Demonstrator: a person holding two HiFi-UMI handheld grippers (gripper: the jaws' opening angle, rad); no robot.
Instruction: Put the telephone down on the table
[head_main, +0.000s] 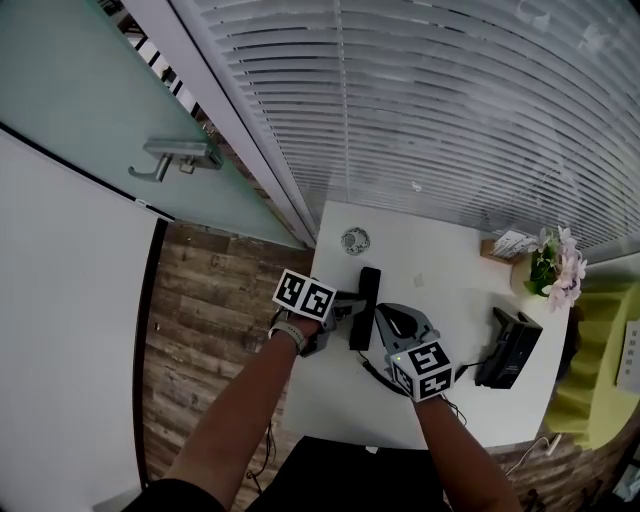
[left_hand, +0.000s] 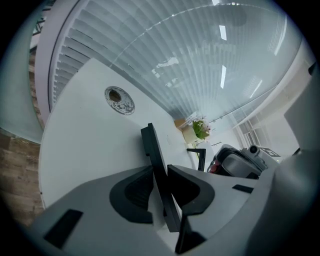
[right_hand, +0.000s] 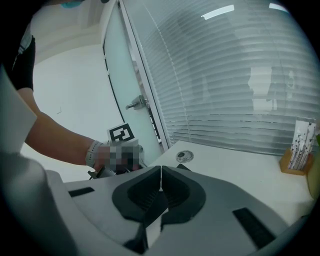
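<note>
The black telephone handset (head_main: 365, 305) lies flat on the white table (head_main: 440, 250), near its left edge. My left gripper (head_main: 350, 312) reaches it from the left. In the left gripper view the handset (left_hand: 157, 165) stands edge-on between the jaws of the left gripper (left_hand: 159, 172), and bare table shows between the left pad and the handset, so the jaws are open around it. My right gripper (head_main: 395, 325) is just right of the handset. In its own view the right gripper (right_hand: 160, 172) is shut, with nothing between the pads.
The black phone base (head_main: 508, 350) stands at the table's right end. A round cable grommet (head_main: 354, 240) sits beyond the handset. A flower pot (head_main: 545, 270) and a card holder (head_main: 505, 245) stand at the far right by the blinds. A glass door with a handle (head_main: 170, 158) is on the left.
</note>
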